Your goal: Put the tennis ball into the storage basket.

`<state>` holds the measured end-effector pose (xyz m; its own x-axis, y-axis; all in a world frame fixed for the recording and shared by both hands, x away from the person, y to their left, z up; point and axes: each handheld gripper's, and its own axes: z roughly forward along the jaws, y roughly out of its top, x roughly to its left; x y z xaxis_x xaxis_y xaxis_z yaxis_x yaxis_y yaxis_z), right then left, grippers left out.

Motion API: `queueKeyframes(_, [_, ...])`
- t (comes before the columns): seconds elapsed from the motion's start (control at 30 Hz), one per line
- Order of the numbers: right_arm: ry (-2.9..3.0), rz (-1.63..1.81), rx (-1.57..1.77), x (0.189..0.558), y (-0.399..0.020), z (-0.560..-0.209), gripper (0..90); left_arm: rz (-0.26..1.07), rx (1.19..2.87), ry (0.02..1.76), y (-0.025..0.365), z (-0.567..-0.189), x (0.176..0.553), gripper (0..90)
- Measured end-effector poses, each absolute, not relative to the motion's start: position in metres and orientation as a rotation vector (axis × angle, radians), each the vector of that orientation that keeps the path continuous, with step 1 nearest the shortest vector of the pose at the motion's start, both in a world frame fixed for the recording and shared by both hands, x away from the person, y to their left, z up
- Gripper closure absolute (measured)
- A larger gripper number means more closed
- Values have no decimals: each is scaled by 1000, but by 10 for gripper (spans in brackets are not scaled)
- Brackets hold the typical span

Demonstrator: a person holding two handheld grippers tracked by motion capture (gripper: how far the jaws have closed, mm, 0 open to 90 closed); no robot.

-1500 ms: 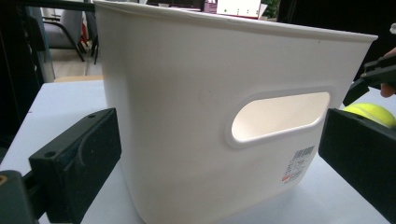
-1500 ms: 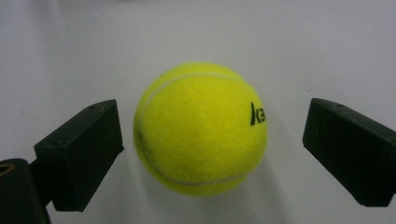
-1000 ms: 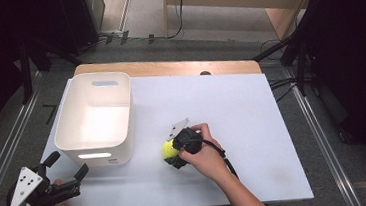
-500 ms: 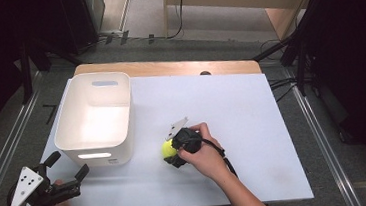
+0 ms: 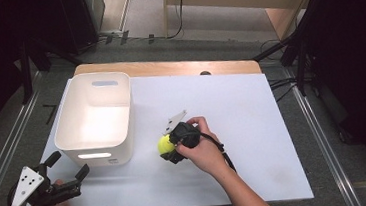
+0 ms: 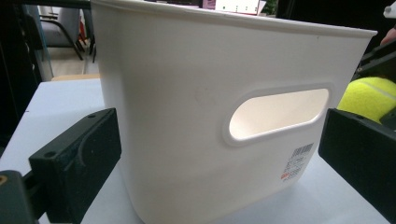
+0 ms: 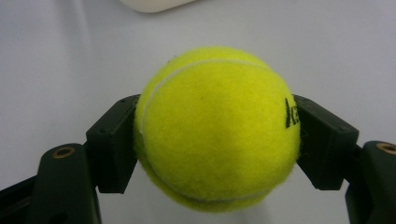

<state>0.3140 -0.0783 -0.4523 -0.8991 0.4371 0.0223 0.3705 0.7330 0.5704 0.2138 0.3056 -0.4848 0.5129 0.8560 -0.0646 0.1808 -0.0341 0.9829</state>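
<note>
A yellow tennis ball (image 5: 164, 143) (image 7: 217, 128) sits between the jaws of my right gripper (image 5: 167, 147), which is shut on it near the middle of the white table (image 5: 253, 127), just right of the white bin (image 5: 94, 120). In the right gripper view both black jaws press the ball's sides. My left gripper (image 5: 66, 168) stands open at the table's front left corner, pointing at the bin's near wall (image 6: 210, 121) with its handle slot. The ball (image 6: 366, 98) shows past the bin's right edge in the left gripper view.
The bin is empty inside and stands at the left of the table. A wooden strip (image 5: 168, 68) runs along the table's far edge. Metal rails (image 5: 319, 136) flank the table, and cables lie on the floor at the right.
</note>
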Motion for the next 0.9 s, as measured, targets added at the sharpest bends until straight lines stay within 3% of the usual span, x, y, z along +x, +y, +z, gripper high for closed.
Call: queueKeyframes(0.9, [2840,930,545,326,-60,-409,232,695,1540,928,305,-485,214,0])
